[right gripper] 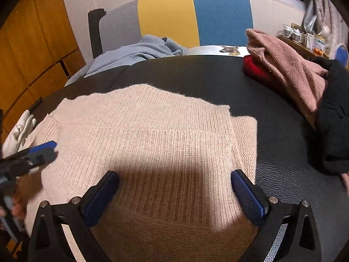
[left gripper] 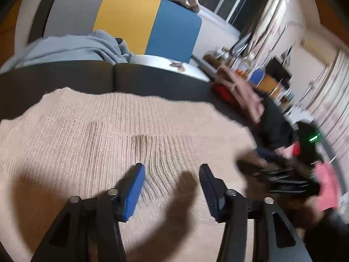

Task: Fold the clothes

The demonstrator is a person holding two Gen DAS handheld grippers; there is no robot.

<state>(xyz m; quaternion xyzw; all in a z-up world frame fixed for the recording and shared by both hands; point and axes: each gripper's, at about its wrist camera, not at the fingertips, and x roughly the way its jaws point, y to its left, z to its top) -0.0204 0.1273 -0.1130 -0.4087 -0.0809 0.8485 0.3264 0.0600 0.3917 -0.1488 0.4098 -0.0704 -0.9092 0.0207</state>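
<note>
A cream knitted sweater point(right gripper: 152, 144) is lying spread flat on the dark surface point(right gripper: 207, 76), partly folded, with a fold line running across its width and a narrower panel showing at its right edge.

The right gripper point(right gripper: 174, 187) is hovering over the near part of the sweater with its blue-padded fingers point(right gripper: 248, 194) standing wide apart; the knit is lying beneath and between them, and nothing is pinched. Its right finger is sitting just at the sweater's right border, where the cloth meets the bare surface.

The left gripper point(left gripper: 172, 185) is also standing open above the sweater, casting a shadow on the knit, with only cloth below the gap between its fingers. Seen from the right wrist, the left gripper point(right gripper: 47, 149) is reaching in from the left edge, its tips over the sweater's left side near the sleeve. A person's hand point(right gripper: 15, 209) is showing at the lower left, gripping its handle.

A pile of clothes is sitting at the far right of the surface, well apart from the sweater: a pink knit point(right gripper: 290, 69) over a red garment point(right gripper: 257, 69), with a black one point(right gripper: 333, 120) beside them. A light blue garment point(right gripper: 135, 52) is draped on the chair point(right gripper: 196, 15) behind the surface. A white glove point(right gripper: 20, 131) is lying just beside the sweater's left edge.
</note>
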